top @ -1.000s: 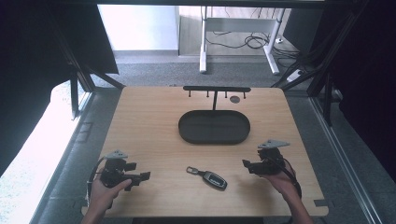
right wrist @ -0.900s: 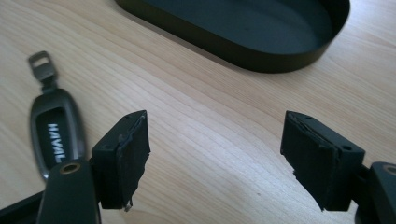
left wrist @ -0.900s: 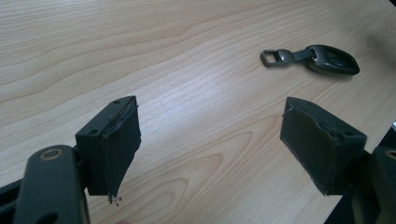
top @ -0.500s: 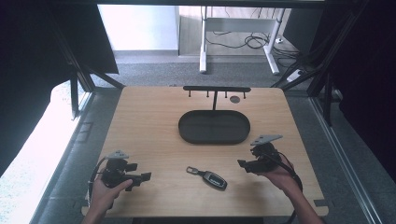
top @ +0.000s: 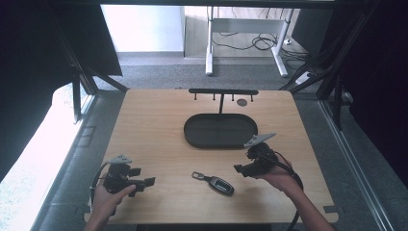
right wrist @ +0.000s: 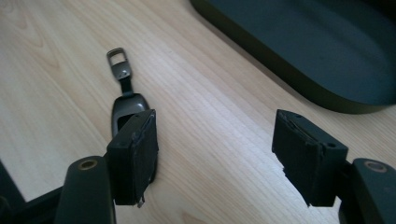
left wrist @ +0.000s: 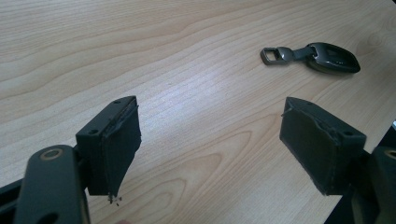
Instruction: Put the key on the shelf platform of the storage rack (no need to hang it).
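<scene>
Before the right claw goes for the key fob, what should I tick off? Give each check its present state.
1. Right claw open: ok, jaws wide apart.
2. Key fob flat on the table, untouched: ok.
3. Fob centred between the right jaws: not ok, it sits behind one jaw.
4. Left claw out of the way: ok, open, apart from the fob.
5. Tray ready to receive: ok, nothing in it.
6. Fob's button side up: cannot tell.

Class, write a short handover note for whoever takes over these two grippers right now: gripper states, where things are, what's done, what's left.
Left gripper: open, empty, near the table's front left.
Right gripper: open, empty, just right of the key fob, jaws pointing toward it.
Key fob: flat on the table, in front of the oval tray, untouched.
Done: nothing gripped yet.
Left: probably grasp the fob; the tray or hook rack behind looks the likely destination.
</scene>
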`<state>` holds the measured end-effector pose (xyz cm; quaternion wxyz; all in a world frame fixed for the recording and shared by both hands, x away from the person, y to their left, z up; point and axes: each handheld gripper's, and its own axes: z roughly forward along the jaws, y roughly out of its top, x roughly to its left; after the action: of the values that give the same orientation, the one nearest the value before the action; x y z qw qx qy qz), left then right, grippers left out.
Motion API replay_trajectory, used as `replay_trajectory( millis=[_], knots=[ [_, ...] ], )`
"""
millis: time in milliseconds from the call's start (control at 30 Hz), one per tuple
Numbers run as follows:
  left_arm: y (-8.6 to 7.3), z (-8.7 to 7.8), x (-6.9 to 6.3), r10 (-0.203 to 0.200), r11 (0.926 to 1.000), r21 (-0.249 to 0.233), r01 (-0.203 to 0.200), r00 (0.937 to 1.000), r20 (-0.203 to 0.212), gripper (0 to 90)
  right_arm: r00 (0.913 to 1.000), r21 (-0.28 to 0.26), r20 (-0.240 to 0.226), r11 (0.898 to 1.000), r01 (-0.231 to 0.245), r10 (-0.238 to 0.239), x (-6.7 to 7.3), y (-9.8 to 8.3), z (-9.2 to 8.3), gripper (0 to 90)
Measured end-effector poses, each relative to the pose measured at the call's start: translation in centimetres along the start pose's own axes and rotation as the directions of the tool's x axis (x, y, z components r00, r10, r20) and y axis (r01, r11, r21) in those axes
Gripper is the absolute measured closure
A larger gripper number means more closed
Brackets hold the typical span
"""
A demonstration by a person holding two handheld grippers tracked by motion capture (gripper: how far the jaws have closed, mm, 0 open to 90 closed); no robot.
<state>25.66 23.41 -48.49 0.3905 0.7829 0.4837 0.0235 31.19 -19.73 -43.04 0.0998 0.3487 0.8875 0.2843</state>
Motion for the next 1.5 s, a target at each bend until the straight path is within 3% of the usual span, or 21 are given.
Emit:
replay_trajectory(
  millis=[233, 433, 900, 1200, 1500],
  knots=[
    [0.0, -0.1, -0.1, 0.004, 1.0000, -0.004, -0.004, 1.0000, 0.001, 20.7, 0.9977, 0.052, -0.045, 0.997, 0.053, -0.050, 1.9, 1.3, 0.9, 32.2],
    [0.0, -0.1, -0.1, 0.000, 1.0000, -0.003, 0.000, 1.0000, -0.002, 20.7, 0.9949, 0.082, -0.076, 0.994, 0.071, -0.065, 2.6, 1.6, 2.1, 32.3],
    [0.1, -0.1, -0.3, 0.006, 1.0000, -0.004, -0.006, 1.0000, -0.001, 20.6, 0.9913, 0.128, -0.102, 0.987, 0.097, -0.084, 4.0, 2.0, 4.2, 31.8],
    [0.1, -0.2, -0.2, 0.005, 1.0000, -0.005, -0.005, 1.0000, 0.000, 20.6, 0.9871, 0.172, -0.116, 0.977, 0.129, -0.110, 4.8, 1.9, 6.1, 31.9],
    [0.1, -0.1, -0.3, 0.007, 1.0000, -0.003, -0.007, 1.0000, -0.003, 20.6, 0.9822, 0.238, -0.129, 0.957, 0.165, -0.137, 5.5, 0.9, 8.0, 34.7]
  ],
)
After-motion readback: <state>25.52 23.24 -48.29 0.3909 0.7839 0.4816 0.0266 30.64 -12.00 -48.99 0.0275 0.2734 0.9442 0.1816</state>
